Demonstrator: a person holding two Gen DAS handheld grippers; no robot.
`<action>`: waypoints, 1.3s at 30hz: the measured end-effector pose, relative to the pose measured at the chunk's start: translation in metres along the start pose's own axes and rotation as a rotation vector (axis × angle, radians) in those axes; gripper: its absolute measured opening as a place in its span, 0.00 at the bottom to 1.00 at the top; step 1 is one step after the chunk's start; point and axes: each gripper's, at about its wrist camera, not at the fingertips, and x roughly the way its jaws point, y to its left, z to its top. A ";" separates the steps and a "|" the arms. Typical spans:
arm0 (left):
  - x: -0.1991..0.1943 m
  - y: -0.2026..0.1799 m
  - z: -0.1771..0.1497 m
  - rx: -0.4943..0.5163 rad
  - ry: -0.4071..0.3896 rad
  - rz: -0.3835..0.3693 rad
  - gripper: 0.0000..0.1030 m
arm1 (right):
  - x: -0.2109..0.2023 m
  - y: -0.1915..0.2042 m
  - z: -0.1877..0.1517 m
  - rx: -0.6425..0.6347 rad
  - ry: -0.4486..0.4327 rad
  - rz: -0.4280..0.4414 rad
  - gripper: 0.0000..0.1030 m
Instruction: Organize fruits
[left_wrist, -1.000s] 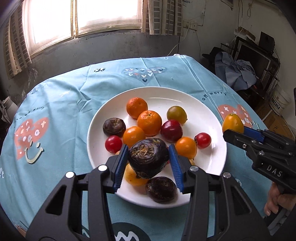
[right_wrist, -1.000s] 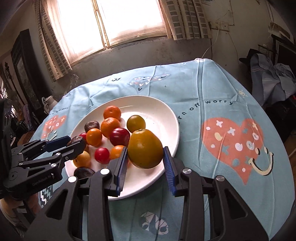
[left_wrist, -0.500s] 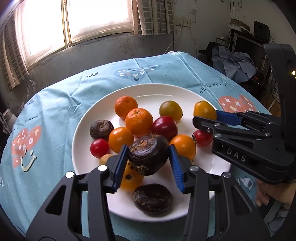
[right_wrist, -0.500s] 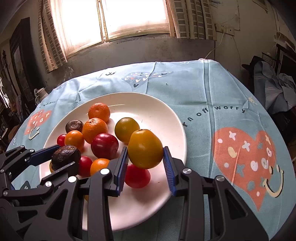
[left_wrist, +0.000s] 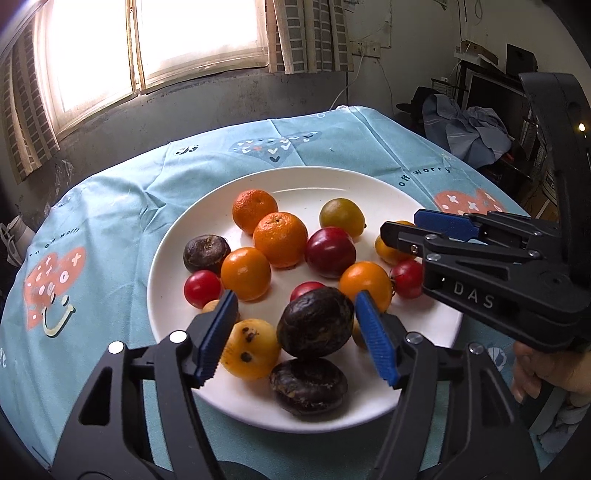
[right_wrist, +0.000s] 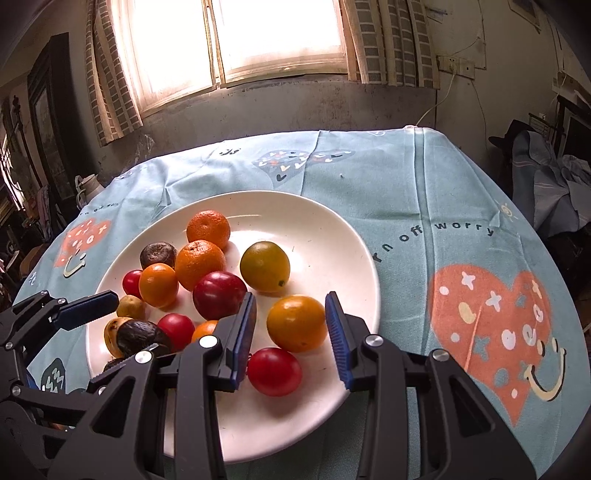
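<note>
A white plate (left_wrist: 295, 186) (right_wrist: 332, 236) on the blue tablecloth holds several fruits: oranges, red tomatoes, dark passion fruits. My left gripper (left_wrist: 297, 319) is open around a dark passion fruit (left_wrist: 316, 323), which rests among the fruits at the plate's near side, clear of the blue pads (left_wrist: 218, 332). My right gripper (right_wrist: 290, 321) is open around a yellow-orange fruit (right_wrist: 297, 323) that lies on the plate. The right gripper also shows in the left wrist view (left_wrist: 424, 227), and the left gripper in the right wrist view (right_wrist: 122, 321).
A round table with a blue heart-print cloth (right_wrist: 461, 240) stands under a window. A red tomato (right_wrist: 275, 371) lies just in front of the right gripper. Clothes and furniture (left_wrist: 465, 129) stand at the far right, beyond the table's edge.
Both grippers have opened. The passion fruit and the yellow-orange fruit are let go and now lie on the plate between the open fingers.
</note>
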 end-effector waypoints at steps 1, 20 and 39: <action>-0.004 0.001 0.002 0.000 -0.007 0.006 0.66 | -0.005 0.000 0.001 0.005 -0.009 0.006 0.37; -0.181 -0.005 0.010 -0.016 -0.242 0.078 0.68 | -0.209 0.051 0.005 -0.016 -0.308 0.127 0.43; -0.151 0.008 -0.116 -0.114 -0.110 0.104 0.73 | -0.169 0.069 -0.102 -0.037 -0.174 0.095 0.54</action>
